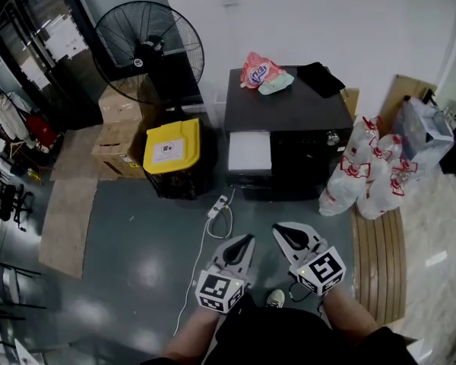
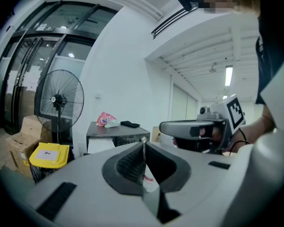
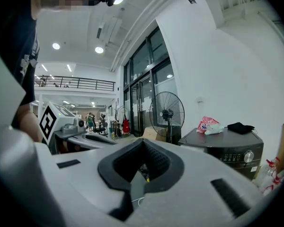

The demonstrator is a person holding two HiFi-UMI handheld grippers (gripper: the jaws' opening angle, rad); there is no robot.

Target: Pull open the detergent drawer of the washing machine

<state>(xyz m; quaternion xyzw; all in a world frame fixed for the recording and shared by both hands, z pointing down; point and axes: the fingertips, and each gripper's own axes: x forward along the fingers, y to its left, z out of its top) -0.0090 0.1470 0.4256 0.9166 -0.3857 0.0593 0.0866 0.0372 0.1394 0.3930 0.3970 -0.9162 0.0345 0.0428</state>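
The dark washing machine [image 1: 287, 109] stands against the white wall, well ahead of both grippers. Its white detergent drawer front [image 1: 249, 152] is at the upper left of the machine's face and looks flush with it. My left gripper [image 1: 248, 240] and right gripper [image 1: 278, 231] hover side by side over the grey floor, both shut and holding nothing. In the left gripper view the shut jaws [image 2: 143, 141] point toward the machine [image 2: 114, 135], with the right gripper [image 2: 182, 127] beside them. In the right gripper view the machine [image 3: 229, 148] lies to the right of the shut jaws [image 3: 142, 142].
A pink bag [image 1: 258, 70] and a black item [image 1: 320, 77] lie on the machine. A yellow-lidded bin [image 1: 172, 147], cardboard boxes [image 1: 120, 124] and a standing fan [image 1: 148, 50] are to its left. Plastic bags of bottles [image 1: 368, 175] sit at its right. A power strip with cable [image 1: 219, 207] lies on the floor.
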